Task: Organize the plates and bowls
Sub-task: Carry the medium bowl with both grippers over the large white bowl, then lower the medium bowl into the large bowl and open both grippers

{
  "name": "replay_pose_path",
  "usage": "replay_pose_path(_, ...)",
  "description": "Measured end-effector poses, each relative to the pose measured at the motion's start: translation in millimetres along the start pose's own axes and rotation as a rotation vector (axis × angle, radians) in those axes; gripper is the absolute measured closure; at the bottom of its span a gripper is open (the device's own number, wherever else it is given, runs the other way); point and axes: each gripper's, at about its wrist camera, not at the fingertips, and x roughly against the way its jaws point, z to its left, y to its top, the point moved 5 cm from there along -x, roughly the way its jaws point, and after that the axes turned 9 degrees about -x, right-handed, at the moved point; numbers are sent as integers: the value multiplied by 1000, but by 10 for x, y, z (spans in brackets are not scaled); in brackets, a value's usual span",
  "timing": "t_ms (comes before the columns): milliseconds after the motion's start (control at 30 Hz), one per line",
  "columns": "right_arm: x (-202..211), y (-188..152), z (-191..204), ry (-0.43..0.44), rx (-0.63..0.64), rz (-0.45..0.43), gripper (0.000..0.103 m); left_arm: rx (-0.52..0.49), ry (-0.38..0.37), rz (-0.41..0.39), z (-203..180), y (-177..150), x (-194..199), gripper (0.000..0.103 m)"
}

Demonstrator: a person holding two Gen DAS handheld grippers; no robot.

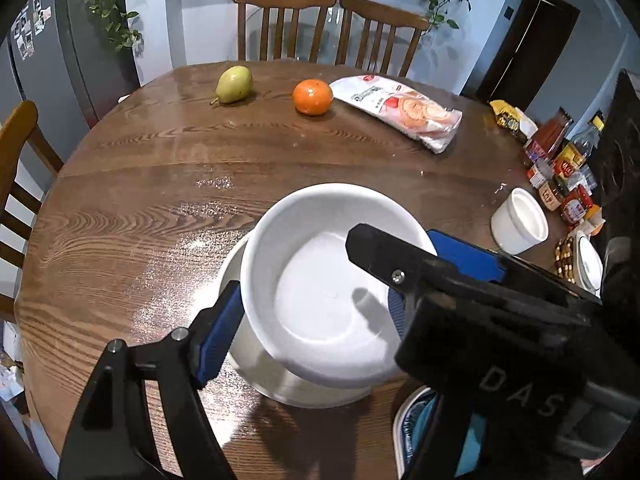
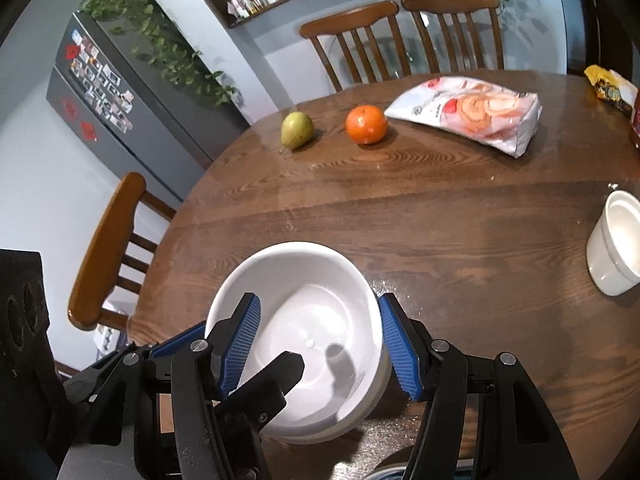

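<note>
A white bowl (image 1: 320,300) sits tilted atop a second white bowl (image 1: 248,360) near the near edge of the round wooden table (image 1: 120,200); the stack appears begun but not yet seated level; the left gripper (image 1: 316,292) straddles the upper bowl, its left blue pad touching the outer wall and its right finger inside the rim, though whether it clamps cannot be told; the right gripper (image 2: 320,344) hovers spread wide around the same bowl, holding nothing. Seemingly still to gather: a small white cup-like bowl (image 1: 519,220) near the right edge and a blue-patterned dish (image 1: 416,432) at the near edge. At the far edge lie a pear (image 1: 234,85), an orange (image 1: 313,97) and a snack bag (image 1: 400,110), well apart; jars and bottles (image 1: 560,168) crowd the right edge beside the small bowl.
</note>
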Motion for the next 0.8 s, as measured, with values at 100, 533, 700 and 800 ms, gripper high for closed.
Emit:
replay_pose_path(100, -92, -22, -28, 0, -9, 40, 39, -9, 5, 19, 29, -16, -47, 31)
replay_pose_path(533, -244, -72, -81, -19, -10, 96, 39, -5, 6, 78, 81, -64, -189, 31)
replay_pose_path(700, -291, -86, -103, -8, -18, 117, 39, 0, 9, 104, 97, -69, -237, 29)
replay_pose_path(800, -321, -109, -97, -10, -18, 130, 39, -2, 18, 121, 105, -79, -269, 28)
